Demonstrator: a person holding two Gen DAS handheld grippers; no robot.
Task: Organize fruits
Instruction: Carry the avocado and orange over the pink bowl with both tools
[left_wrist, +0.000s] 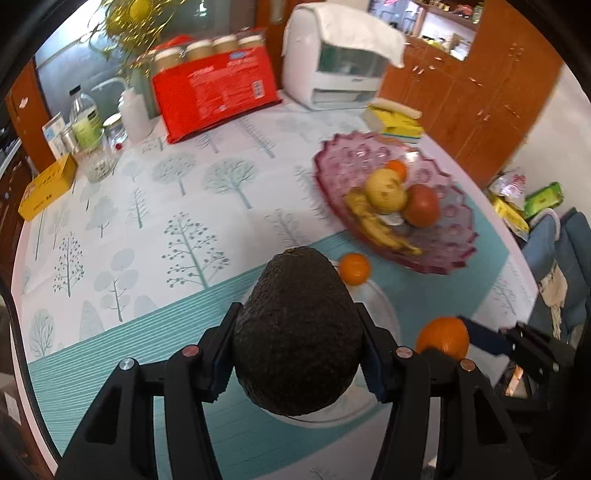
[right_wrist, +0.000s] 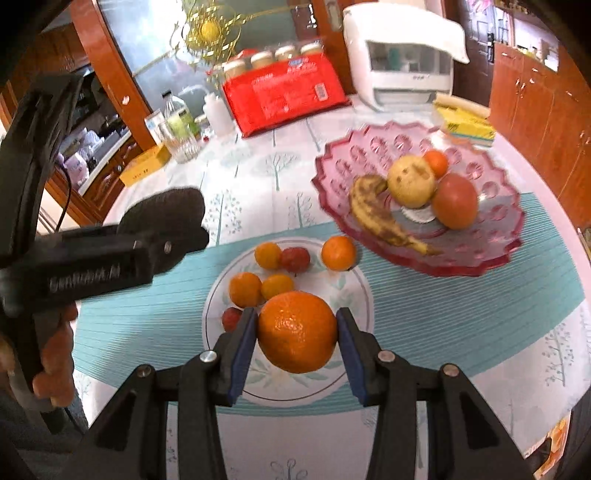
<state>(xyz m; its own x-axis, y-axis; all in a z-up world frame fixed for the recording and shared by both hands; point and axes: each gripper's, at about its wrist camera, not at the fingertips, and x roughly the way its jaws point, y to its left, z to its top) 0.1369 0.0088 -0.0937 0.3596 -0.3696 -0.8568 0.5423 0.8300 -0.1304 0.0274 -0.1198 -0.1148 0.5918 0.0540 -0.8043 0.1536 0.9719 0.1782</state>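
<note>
On a tree-print worktop (right_wrist: 258, 184), the left hand-held gripper (left_wrist: 297, 354) clamps an avocado (left_wrist: 299, 332) above the white plate (right_wrist: 354, 295); the right hand-held gripper (right_wrist: 297, 332) pinches an orange (right_wrist: 297, 330), pink glass bowl (right_wrist: 491, 258) far right.

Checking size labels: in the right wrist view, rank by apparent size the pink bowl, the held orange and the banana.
1. Pink bowl
2. Orange, enlarged by nearness to the camera
3. Banana, roughly equal to the orange; order unsure
</note>
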